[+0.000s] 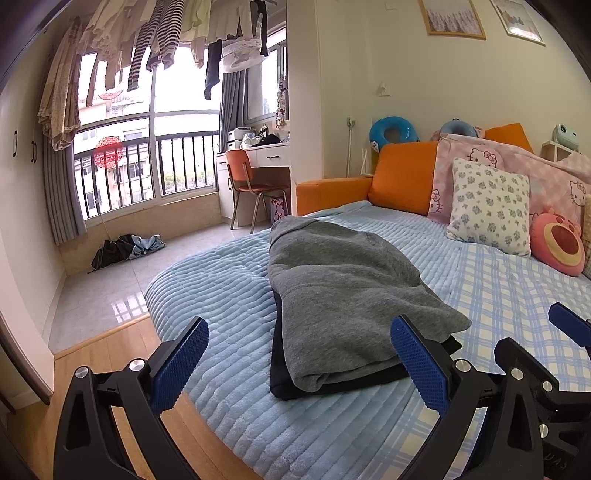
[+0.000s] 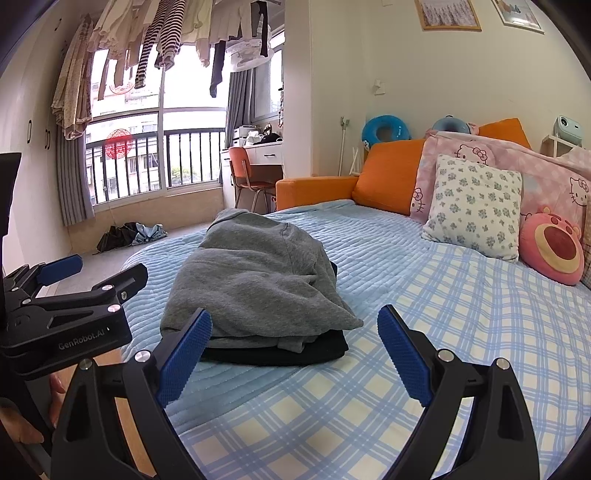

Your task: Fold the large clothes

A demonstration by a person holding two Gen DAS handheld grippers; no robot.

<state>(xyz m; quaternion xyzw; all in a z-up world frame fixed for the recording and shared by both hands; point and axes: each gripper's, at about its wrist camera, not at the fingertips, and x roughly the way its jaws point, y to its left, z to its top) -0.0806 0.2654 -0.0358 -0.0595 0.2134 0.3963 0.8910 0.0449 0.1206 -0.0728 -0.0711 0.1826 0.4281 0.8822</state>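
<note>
Grey sweatshirt (image 1: 343, 295) sits folded on a dark garment (image 1: 291, 384) on the bed (image 1: 229, 295), soft, floppy fleece.
Left wrist view: left gripper (image 1: 299, 365), jaws wide open and empty, probably best pinching a thick folded edge. Right wrist view: right gripper (image 2: 295, 354) jaws also apart, holding nothing; ribbed blanket (image 2: 369, 243) looks grippy, plaid sheet (image 2: 461, 314) smoother.

folded garments: 2, grey sweatshirt (image 1: 343, 295) over dark garment (image 1: 291, 384) | grippers: 2, left gripper (image 1: 299, 365), right gripper (image 2: 295, 354) | framed pictures (image 1: 456, 16): 2, upper right | swim rings (image 1: 393, 129): 2 | orange chair (image 1: 251, 184): 1 | floral pillow (image 1: 487, 205): 1
</note>
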